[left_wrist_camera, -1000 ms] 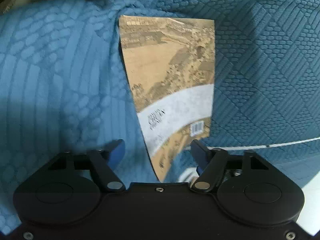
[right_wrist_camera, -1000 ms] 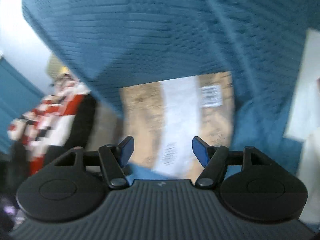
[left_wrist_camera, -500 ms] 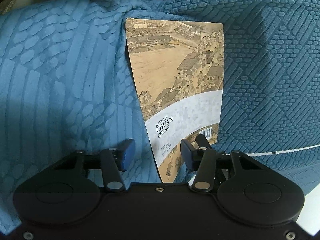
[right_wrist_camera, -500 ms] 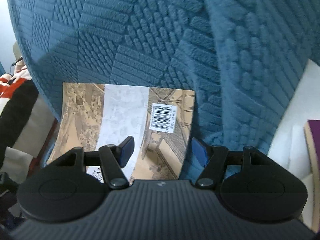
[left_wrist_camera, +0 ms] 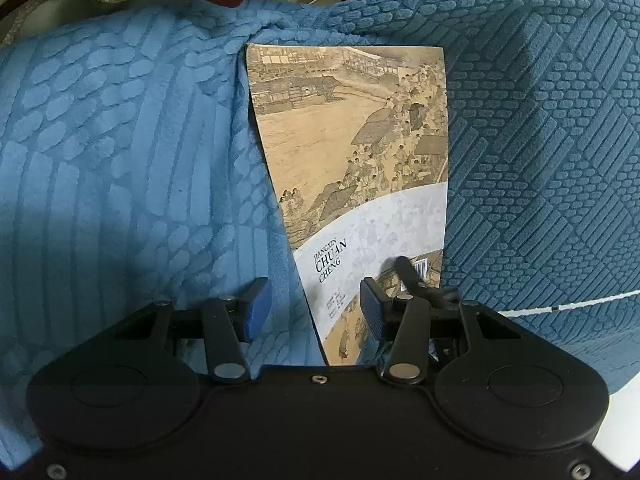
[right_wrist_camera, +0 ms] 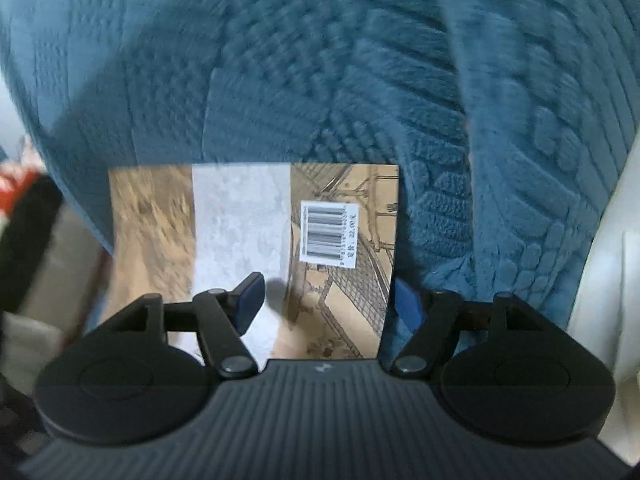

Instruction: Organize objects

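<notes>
Left gripper [left_wrist_camera: 312, 308]: jaws part-way apart, book [left_wrist_camera: 360, 168] edge between them, pads not seen pressing on it. Right gripper [right_wrist_camera: 328, 300]: jaws opening, the book's barcode [right_wrist_camera: 329, 236] corner between them; left pad lies over the cover, right pad just past the book's edge, no pinch visible. In the left wrist view one dark finger [left_wrist_camera: 408, 276] of the right gripper shows on the cover by the barcode.

Book: thin paperback, tan painted cover with a pale band, lying on the blue blanket [left_wrist_camera: 120, 160]. Its far end is tucked against a fold; the near end reaches toward both grippers.

Progress (judgement): early. 1 book is being approached by 2 grippers, neither has it clamped, nothing is lifted. Left to do: close on the book, raise it off the blanket, take it to wherever it belongs. That destination is not in view.

Containers: none visible in either view. At the edges only blurred cloth and white patches, too unclear to name
</notes>
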Motion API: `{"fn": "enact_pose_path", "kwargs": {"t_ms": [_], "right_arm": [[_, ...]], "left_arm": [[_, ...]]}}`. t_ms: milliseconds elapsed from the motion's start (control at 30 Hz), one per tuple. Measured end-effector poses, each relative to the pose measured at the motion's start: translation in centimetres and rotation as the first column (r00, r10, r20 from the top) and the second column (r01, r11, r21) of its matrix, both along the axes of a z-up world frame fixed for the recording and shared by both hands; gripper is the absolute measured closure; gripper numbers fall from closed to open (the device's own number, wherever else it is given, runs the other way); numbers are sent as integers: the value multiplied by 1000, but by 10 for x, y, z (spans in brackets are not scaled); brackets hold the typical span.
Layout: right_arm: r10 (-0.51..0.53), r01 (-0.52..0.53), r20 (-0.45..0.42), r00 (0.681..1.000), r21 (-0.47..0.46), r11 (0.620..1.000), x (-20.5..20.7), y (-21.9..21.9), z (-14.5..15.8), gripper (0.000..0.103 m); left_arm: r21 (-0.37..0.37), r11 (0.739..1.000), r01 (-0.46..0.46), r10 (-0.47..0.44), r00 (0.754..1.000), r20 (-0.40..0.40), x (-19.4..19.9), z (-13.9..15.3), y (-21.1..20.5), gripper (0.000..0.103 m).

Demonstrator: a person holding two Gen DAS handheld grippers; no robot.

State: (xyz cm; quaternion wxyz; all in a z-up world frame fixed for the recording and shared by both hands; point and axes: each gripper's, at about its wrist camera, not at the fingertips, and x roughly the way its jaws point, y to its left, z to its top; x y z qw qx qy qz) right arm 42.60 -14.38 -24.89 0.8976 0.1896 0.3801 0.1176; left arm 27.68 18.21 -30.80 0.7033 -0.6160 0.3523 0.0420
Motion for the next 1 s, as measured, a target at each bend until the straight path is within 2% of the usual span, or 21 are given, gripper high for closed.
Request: {"fn": "enact_pose_path", "kwargs": {"t_ms": [67,100,133,333,500,667,833,967,1000], "right_arm": [[-19,22,-26,999,120,993,2,-14,1,30],[-22,27,-33,999,161,987,-1,-19,3,30],[-17,24,-40,999,192,981,-2,-22,6,30],[31,-19,-29,999,345,938,-18,-38,36,30],[64,-47,-27,998,407,912,-34,-36,57,30],[64,-45,-25,998,469,882,-49,-23,78,30],[112,-99,1,994,465,880,-59,1,101,31],[138,-140,28,990,308,941,-62,21,112,37],[145,-148,30,989,260,954,-60,26,112,44]], "left_arm": [[-10,1000,-7,7,1000,2,-1,-1,0,55],[-19,1000,-10,11,1000,9,-2,-1,0,48],[-28,999,-17,17,1000,16,-3,-1,1,41],[-104,994,-32,38,998,57,-11,0,2,27],[-163,986,-33,46,996,76,-20,3,4,18],[-227,973,-32,51,996,78,-31,-3,-2,18],[-324,945,-40,66,995,70,-36,-16,-10,18],[-328,944,-43,75,993,87,-36,-12,-7,18],[-326,944,-44,78,993,92,-37,-10,-6,18]]}}
